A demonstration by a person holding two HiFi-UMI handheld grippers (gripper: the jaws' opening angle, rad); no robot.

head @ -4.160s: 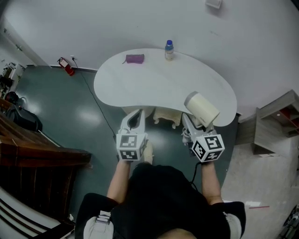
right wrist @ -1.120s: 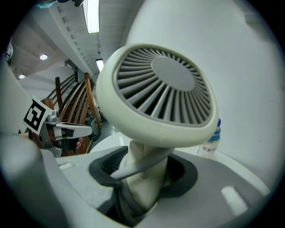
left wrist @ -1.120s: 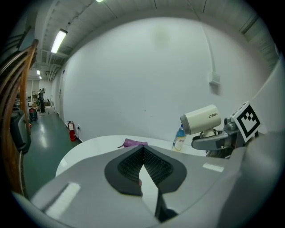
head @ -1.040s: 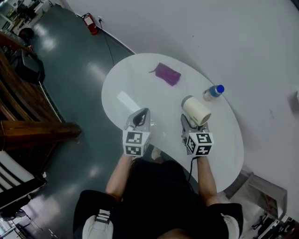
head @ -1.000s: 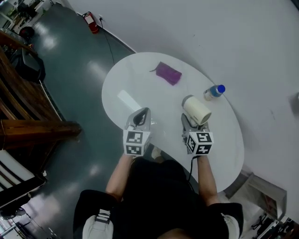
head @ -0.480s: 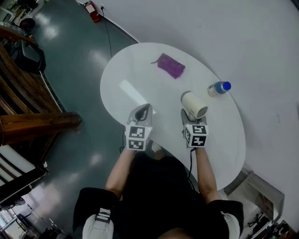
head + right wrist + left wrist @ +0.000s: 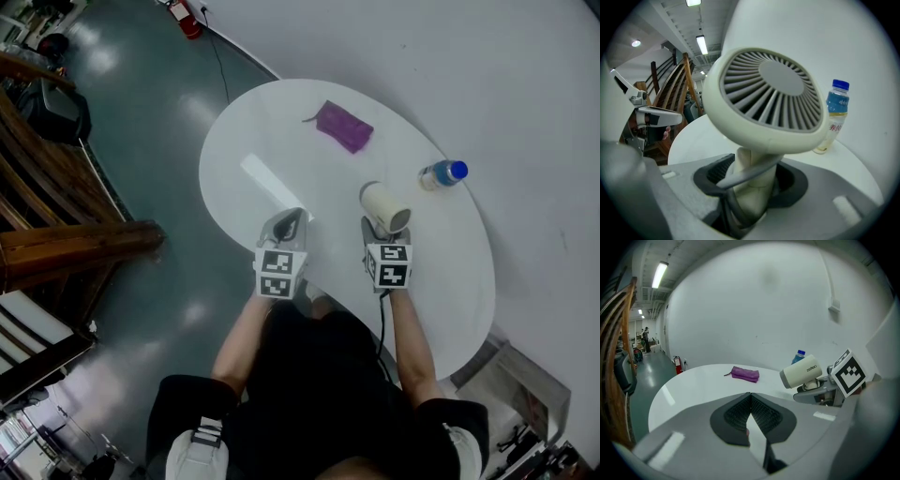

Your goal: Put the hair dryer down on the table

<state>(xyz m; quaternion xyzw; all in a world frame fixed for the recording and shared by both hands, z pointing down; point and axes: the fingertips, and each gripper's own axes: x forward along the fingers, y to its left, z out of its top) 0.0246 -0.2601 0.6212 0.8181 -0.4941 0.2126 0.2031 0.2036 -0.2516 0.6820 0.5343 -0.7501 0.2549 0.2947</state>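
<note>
The hair dryer [image 7: 768,103] handle sinks between the pads of the right hand-held gripper [image 7: 752,180], so its lower end is hidden. Print on the bottle [image 7: 836,115] label is too small to read.

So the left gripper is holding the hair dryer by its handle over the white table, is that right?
Not quite: the right gripper holds the hair dryer by its handle over the white table; the right gripper view shows it.
</note>
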